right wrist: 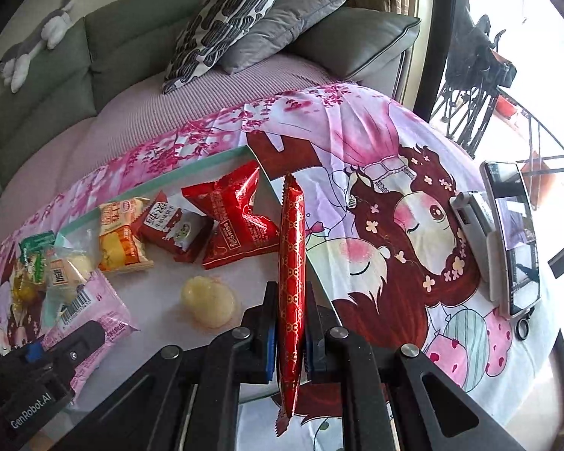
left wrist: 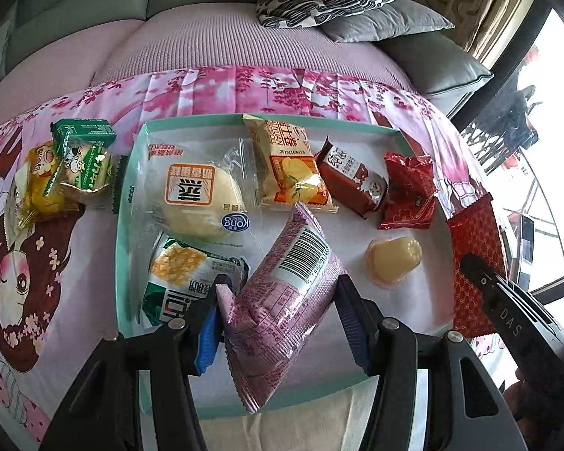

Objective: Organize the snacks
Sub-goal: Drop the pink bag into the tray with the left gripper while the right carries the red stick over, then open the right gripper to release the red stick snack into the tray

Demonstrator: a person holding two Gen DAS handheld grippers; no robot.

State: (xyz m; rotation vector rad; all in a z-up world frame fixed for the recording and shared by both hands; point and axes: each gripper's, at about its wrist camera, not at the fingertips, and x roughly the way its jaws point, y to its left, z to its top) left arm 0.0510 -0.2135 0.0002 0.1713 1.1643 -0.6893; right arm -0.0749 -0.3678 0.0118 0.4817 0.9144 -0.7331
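My left gripper (left wrist: 280, 285) is shut on a pink snack packet (left wrist: 282, 300) with a barcode, held above the teal-rimmed white tray (left wrist: 122, 203); the packet also shows in the right wrist view (right wrist: 90, 312). My right gripper (right wrist: 291, 297) is shut on a red patterned snack packet (right wrist: 291, 282), held edge-on over the tray's right rim; this packet shows in the left wrist view (left wrist: 473, 263). In the tray lie a round bun packet (left wrist: 201, 199), a green corn packet (left wrist: 180, 285), an orange packet (left wrist: 289, 169), a brown-red packet (left wrist: 351, 180), a red packet (left wrist: 410, 191) and a yellow jelly cup (left wrist: 393, 259).
Green and yellow snacks (left wrist: 67, 165) lie left of the tray on the pink cartoon cloth (right wrist: 394, 225). A phone on a stand (right wrist: 515, 236) stands at the right. A sofa with cushions (right wrist: 244, 15) is behind.
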